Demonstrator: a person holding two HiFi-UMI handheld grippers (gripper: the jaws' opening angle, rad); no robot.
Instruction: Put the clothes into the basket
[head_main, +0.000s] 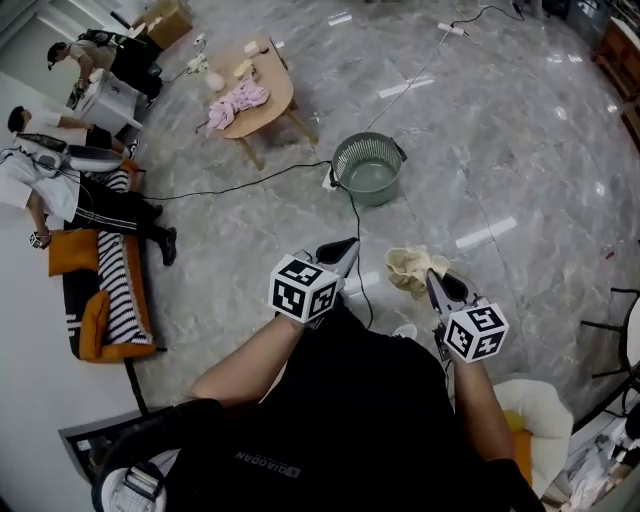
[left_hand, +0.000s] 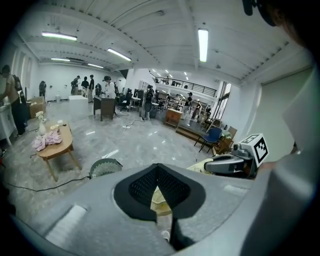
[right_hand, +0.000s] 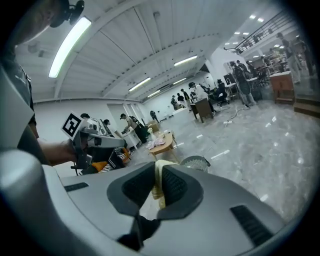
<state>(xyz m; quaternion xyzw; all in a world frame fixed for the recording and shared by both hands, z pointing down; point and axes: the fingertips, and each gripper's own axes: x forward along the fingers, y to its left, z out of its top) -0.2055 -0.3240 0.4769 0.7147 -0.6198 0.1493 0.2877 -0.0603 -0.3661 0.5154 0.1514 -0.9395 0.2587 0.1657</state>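
My right gripper (head_main: 432, 272) is shut on a cream cloth (head_main: 413, 268), which bunches up just beyond its jaws; in the right gripper view the cloth (right_hand: 158, 186) sits pinched between the pads. The left gripper (head_main: 349, 244) is held beside it on the left, its jaws meeting at the tips with nothing in them (left_hand: 157, 166). A round grey-green basket (head_main: 367, 167) stands on the floor ahead of both grippers, also in the left gripper view (left_hand: 105, 166). Pink clothes (head_main: 238, 100) lie on a low wooden table (head_main: 275, 95) further back on the left.
A black cable (head_main: 240, 185) runs across the marble floor to a power strip beside the basket. An orange and striped sofa (head_main: 105, 300) with people by it lines the left wall. A white padded seat (head_main: 545, 415) is at lower right.
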